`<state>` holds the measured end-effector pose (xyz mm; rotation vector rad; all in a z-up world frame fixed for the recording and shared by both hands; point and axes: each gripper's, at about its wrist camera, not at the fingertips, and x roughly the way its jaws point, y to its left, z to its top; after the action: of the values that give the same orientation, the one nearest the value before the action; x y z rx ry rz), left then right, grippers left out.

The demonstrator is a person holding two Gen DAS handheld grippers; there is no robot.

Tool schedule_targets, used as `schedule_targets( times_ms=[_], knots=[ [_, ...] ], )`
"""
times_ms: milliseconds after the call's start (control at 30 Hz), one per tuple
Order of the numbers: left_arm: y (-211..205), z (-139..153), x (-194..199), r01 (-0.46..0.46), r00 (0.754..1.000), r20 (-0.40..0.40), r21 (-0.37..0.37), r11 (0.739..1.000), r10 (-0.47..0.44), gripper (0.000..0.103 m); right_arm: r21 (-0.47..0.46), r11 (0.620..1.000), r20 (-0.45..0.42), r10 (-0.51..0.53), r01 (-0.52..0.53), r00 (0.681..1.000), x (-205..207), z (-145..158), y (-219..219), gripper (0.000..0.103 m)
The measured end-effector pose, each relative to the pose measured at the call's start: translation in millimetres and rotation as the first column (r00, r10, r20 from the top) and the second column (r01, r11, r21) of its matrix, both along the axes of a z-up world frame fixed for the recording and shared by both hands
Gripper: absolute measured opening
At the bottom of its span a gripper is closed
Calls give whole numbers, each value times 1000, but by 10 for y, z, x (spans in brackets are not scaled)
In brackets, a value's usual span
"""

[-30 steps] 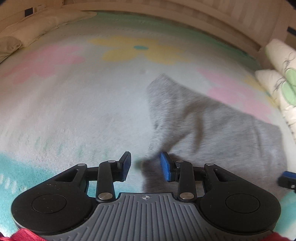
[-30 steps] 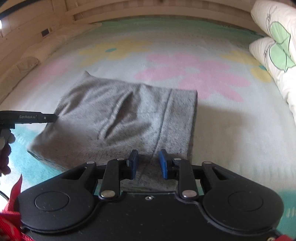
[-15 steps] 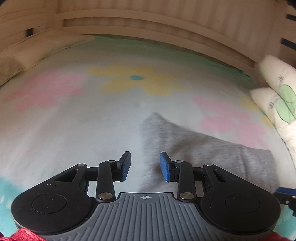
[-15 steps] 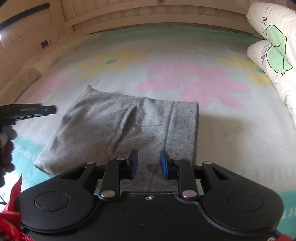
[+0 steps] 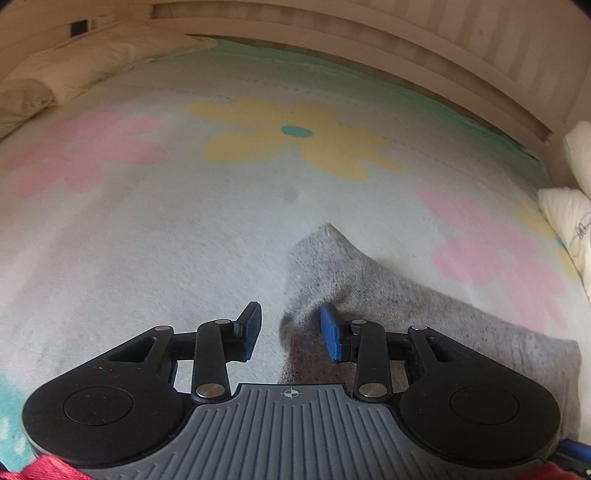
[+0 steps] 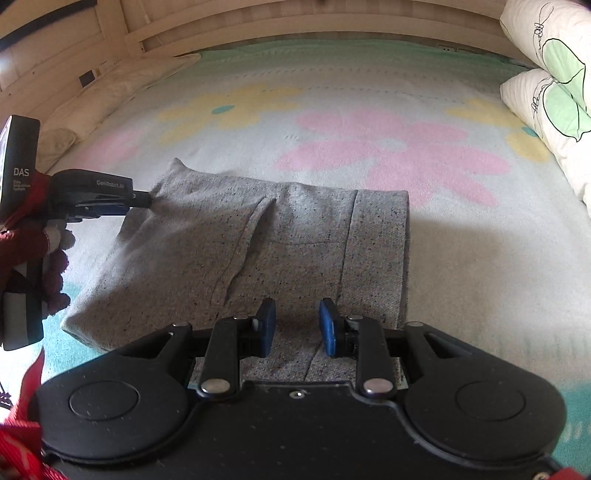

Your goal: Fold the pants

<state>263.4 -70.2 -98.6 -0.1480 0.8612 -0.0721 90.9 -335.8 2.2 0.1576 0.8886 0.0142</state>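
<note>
The grey pants (image 6: 258,251) lie folded into a thick rectangle on the flowered bed cover; the waistband fold is at their right edge. My right gripper (image 6: 297,326) is open and empty, just above the near edge of the pants. My left gripper (image 5: 290,332) is open and empty at the left side of the pants (image 5: 388,291), its right finger over the cloth. In the right wrist view the left gripper (image 6: 140,197) shows at the far left corner of the pants.
The bed cover (image 5: 221,221) has pink and yellow flowers. White pillows with green print (image 6: 550,92) are stacked at the right. A cream pillow (image 5: 92,66) lies at the far left by the wooden bed frame (image 6: 295,22).
Both grippers have pulled back and up from the pants, so the pants look smaller and further off. The left gripper has swung toward the far left corner of the pants.
</note>
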Motion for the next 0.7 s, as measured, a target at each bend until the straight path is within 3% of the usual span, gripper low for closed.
schedule_targets(
  times_ms=[133, 467, 533, 700],
  knots=[
    [-87, 159, -128, 30, 999, 34, 53, 998, -32, 34, -2, 1000, 17, -13, 13, 1000, -16, 69, 4, 38],
    [-185, 741, -745, 67, 995, 69, 22, 998, -68, 34, 31, 997, 50, -66, 64, 997, -282, 348, 86, 45],
    [-194, 826, -909, 63, 993, 101, 44, 997, -67, 34, 23, 997, 40, -75, 74, 996, -357, 352, 139, 50],
    [-162, 919, -1236, 48, 984, 166, 108, 993, -66, 34, -13, 995, 37, -95, 95, 995, -543, 383, 250, 50]
  ],
)
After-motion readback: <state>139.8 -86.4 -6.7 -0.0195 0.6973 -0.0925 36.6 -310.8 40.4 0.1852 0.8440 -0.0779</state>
